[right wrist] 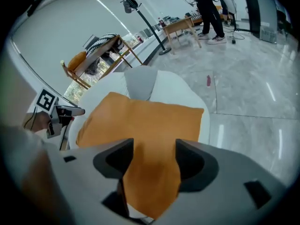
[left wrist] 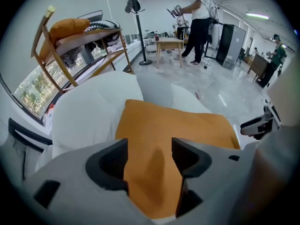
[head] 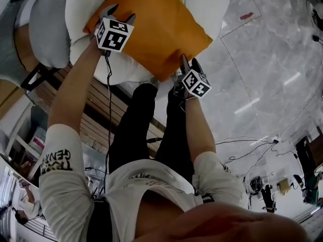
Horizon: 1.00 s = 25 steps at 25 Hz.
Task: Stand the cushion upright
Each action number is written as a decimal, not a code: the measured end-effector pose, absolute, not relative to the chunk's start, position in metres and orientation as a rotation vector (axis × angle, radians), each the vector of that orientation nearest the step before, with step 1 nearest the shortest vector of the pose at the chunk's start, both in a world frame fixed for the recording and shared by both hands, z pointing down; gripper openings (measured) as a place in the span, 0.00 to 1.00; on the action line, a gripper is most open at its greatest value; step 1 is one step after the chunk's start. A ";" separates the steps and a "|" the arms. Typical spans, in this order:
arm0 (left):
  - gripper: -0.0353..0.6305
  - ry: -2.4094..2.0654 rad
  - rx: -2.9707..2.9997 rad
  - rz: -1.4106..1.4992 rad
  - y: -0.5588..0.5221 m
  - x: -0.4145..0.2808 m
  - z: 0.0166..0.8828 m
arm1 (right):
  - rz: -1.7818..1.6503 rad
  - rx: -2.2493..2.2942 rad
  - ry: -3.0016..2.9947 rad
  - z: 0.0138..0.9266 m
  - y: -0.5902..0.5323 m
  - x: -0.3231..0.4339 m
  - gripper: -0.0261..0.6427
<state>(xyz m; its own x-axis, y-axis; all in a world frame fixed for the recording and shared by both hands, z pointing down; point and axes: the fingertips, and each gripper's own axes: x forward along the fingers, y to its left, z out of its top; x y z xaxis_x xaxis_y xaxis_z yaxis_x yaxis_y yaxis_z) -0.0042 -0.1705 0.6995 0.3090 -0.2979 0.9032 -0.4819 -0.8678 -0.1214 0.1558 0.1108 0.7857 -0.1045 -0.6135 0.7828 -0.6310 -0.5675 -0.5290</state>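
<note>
**Supporting surfaces.** A white upholstered seat (head: 83, 6) built of puffy pads is shown, with a grey pad (left wrist: 154, 86) set at its back. The orange cushion (head: 156, 26) is laid flat directly on the seat, across its middle, and white padding is left exposed to either side of it. The seat is borne by a pale, glossy, marbled floor (head: 272, 59). A small red strip (head: 247, 15) is seen on the floor near the seat, and loose cables (head: 247, 150) are spread well apart from the seat. Beyond the seat, a wooden rack (left wrist: 96, 33) is stood on the floor. A second orange cushion (left wrist: 68, 28) and a striped item (left wrist: 102, 25) are carried on its top shelf.
</note>
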 end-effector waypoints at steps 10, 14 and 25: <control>0.53 -0.750 2.165 1.788 -0.210 -0.030 0.754 | 1.969 1.894 -1.343 0.841 0.124 0.145 0.45; 0.44 -0.699 2.090 1.758 -0.200 -0.032 0.768 | 1.971 1.765 -1.327 0.855 0.119 0.138 0.44; 0.11 -0.590 2.126 1.818 -0.180 -0.031 0.754 | 1.933 1.581 -1.464 0.830 0.111 0.133 0.09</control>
<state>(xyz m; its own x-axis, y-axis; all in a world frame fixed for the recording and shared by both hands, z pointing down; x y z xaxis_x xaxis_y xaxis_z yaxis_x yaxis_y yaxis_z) -0.0314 -0.1804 0.7539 0.1237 -0.1233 0.9846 -0.4783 -0.8768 -0.0497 0.1332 0.1112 0.8302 -0.3819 -0.3810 0.8420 -0.7073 -0.4660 -0.5316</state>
